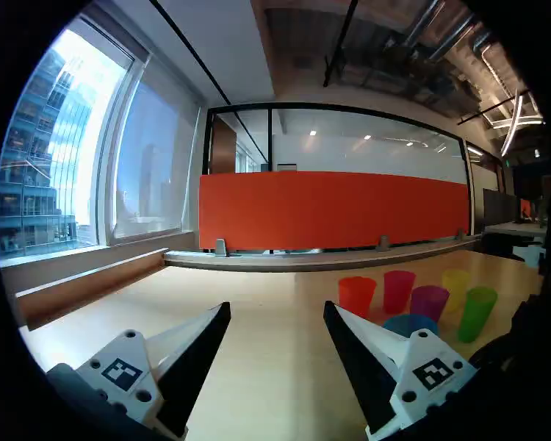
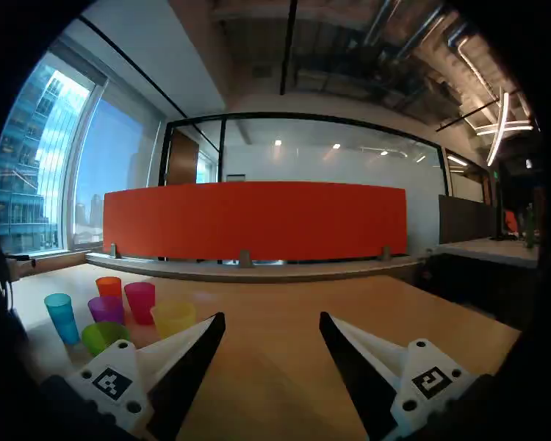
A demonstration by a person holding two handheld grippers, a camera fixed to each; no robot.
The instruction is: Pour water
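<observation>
**Desk:** How are the jaws shown?

**Caption:** The left gripper (image 1: 275, 307) is pictured with its fingers spread wide and nothing held between them; bare wooden table (image 1: 275, 382) is seen through the gap. The right gripper (image 2: 272, 317) is likewise held agape and empty above the table.

**Desk:** And where are the cups placed?

**Caption:** In the left gripper view, the coloured cups (image 1: 429, 301) are grouped upright on the table, ahead of the jaws and off to their right, outside the gap. The orange cup (image 1: 357, 295) is seen just past the right finger's tip. The blue cup (image 1: 411, 325) is partly hidden behind that finger, and the green cup (image 1: 476, 312) is set farthest right. In the right gripper view, the group is seen to the left of the jaws, with the yellow cup (image 2: 173, 317) closest to the gap. (Whether any cup holds water cannot be told.) An orange partition (image 1: 334, 209) is seen along the table's far edge.
</observation>
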